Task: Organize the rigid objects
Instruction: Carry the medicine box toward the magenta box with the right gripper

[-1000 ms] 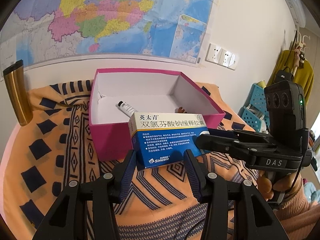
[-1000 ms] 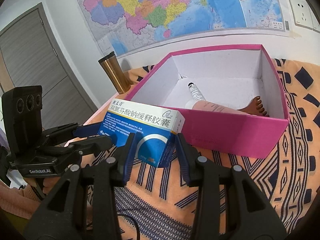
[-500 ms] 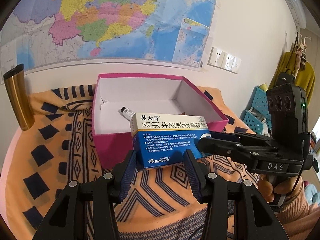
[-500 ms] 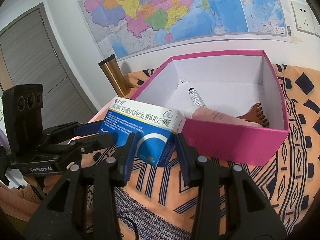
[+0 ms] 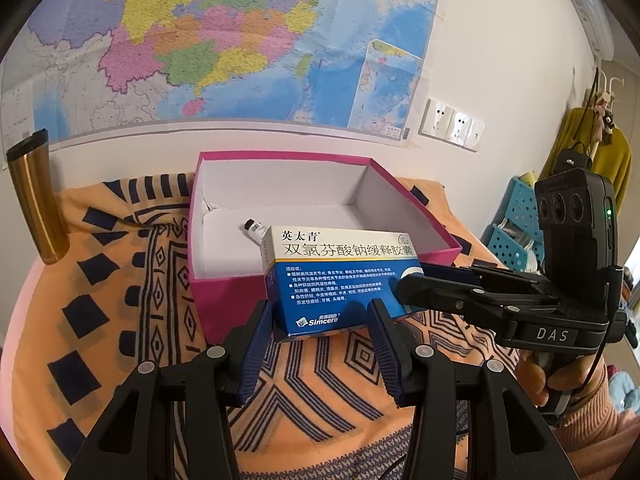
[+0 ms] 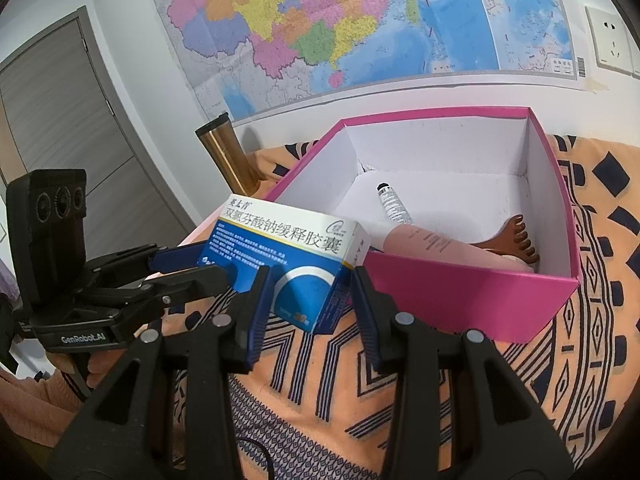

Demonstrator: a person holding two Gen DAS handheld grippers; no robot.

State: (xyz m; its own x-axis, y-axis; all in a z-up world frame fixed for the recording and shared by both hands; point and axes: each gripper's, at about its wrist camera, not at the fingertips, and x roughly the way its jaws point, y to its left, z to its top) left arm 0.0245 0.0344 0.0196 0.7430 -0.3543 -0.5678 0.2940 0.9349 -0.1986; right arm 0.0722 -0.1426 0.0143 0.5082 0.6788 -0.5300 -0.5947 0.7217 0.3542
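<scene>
Nearest, the medicine box [image 5: 340, 280] is held clear of the patterned cloth [image 5: 132, 320], both hand-held grippers clamped on it: left hand-held gripper [image 5: 320, 316] across the lower end, right hand-held gripper [image 6: 310, 284] across the other. Thin card, judged light, fairly stiff, crushable; best held by the short ends. "Simcere" is read, with Chinese lettering. Beyond, the pink box [image 6: 460, 292] holds a tube [image 6: 394, 204]. "DAS" and "GenRobot.AI" are marked on the gripper bodies.
</scene>
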